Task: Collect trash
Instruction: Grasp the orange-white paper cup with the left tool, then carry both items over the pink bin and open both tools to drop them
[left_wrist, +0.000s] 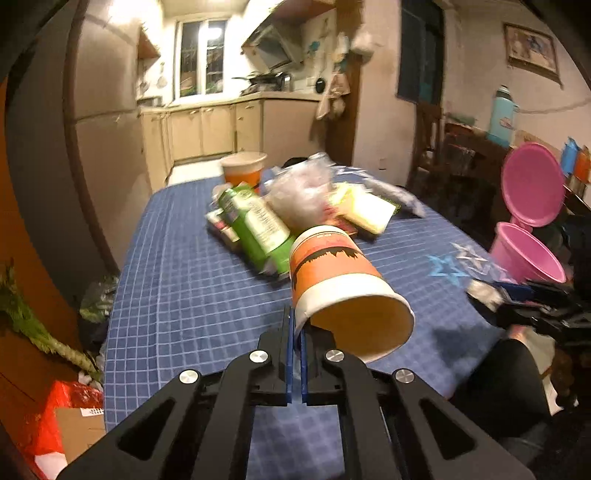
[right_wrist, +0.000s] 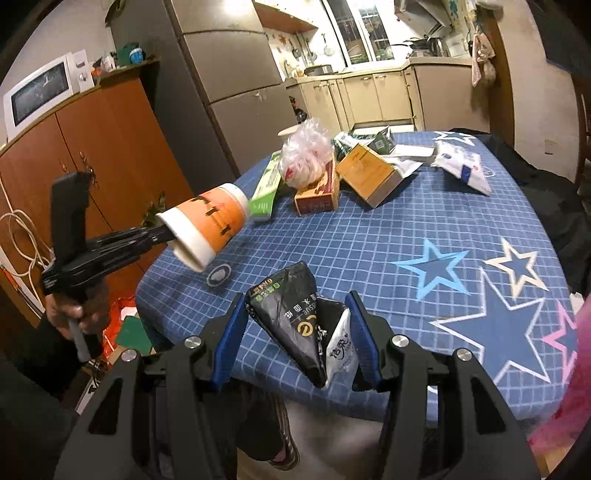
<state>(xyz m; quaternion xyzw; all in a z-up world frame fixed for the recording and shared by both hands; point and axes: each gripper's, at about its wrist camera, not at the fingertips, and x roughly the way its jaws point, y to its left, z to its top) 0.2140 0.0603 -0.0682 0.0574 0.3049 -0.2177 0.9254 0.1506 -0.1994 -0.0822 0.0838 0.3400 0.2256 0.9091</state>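
Observation:
My left gripper (left_wrist: 295, 326) is shut on the rim of an orange and white paper cup (left_wrist: 340, 280), which lies tilted above the blue checked tablecloth (left_wrist: 177, 280) with its mouth toward me. The right wrist view shows that cup (right_wrist: 210, 225) in the air at the table's left edge, with the left gripper (right_wrist: 164, 233) in a person's hand (right_wrist: 74, 314). A crumpled black and white tissue pack (right_wrist: 295, 328) sits between the blue pads of my right gripper (right_wrist: 299, 314), held over the table's near edge. A pink bin (left_wrist: 524, 254) with its lid (left_wrist: 533, 184) up stands to the right.
A heap of trash lies mid-table: a green carton (left_wrist: 255, 225), a clear plastic bag (right_wrist: 304, 155), a red box (right_wrist: 319, 192), a yellow box (right_wrist: 369, 173) and white wrappers (right_wrist: 461, 166). Another paper cup (left_wrist: 243, 168) stands at the far edge. Bags and cardboard (left_wrist: 74, 428) lie on the floor.

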